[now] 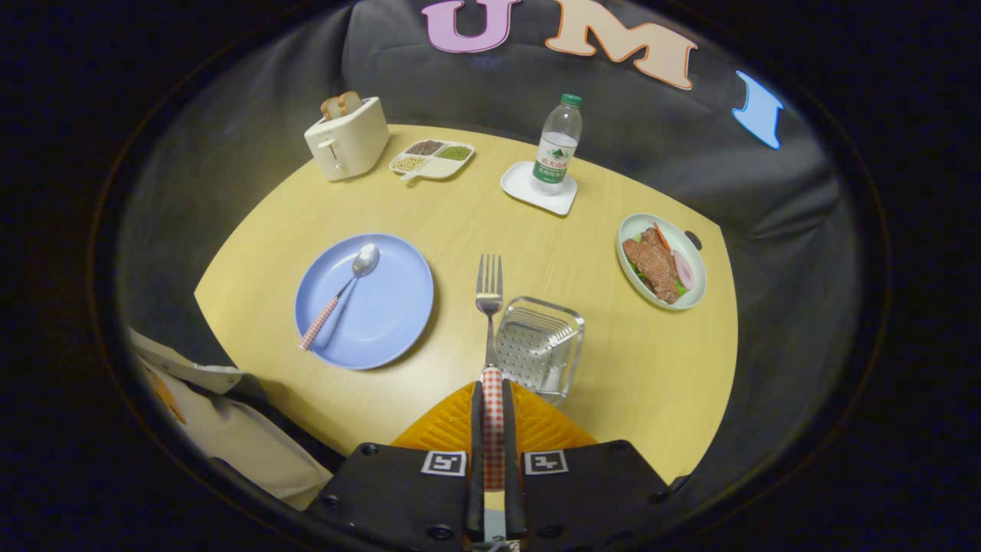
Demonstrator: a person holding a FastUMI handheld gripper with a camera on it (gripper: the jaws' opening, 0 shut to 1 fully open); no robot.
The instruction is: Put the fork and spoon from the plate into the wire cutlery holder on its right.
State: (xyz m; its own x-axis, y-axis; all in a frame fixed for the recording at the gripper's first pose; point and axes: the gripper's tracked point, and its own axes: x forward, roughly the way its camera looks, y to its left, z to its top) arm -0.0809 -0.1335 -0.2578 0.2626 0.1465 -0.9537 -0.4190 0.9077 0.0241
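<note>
tongs [494,414]: closed together on the checked handle of the fork, both fingers pressing on it from either side
fork [490,307]: held by its red-and-white checked handle between the fingers, metal shaft and tines pointing straight ahead, raised above the tabletop; its head shows just beside the near left corner of the wire cutlery holder
wire cutlery holder [539,346]: a squarish metal basket with a perforated base, just ahead of the fingers and slightly to their right, standing on the tabletop to the right of the plate
plate [391,322]: round, blue, ahead and to the left of the fingers
spoon [342,295]: lying on the plate, bowl away from the fingers, checked handle reaching toward the plate's near left rim
tabletop [536,245]: pale yellow wood with a curved edge
far side: a cream toaster [349,138] with bread in it, a divided dish [431,159] of grains beside it, a water bottle [557,146] on a white coaster
right side: an oval dish of food [661,261]
room: black cloth wall behind the tabletop; a person's light sleeve [222,429] near the left of the fingers
</note>
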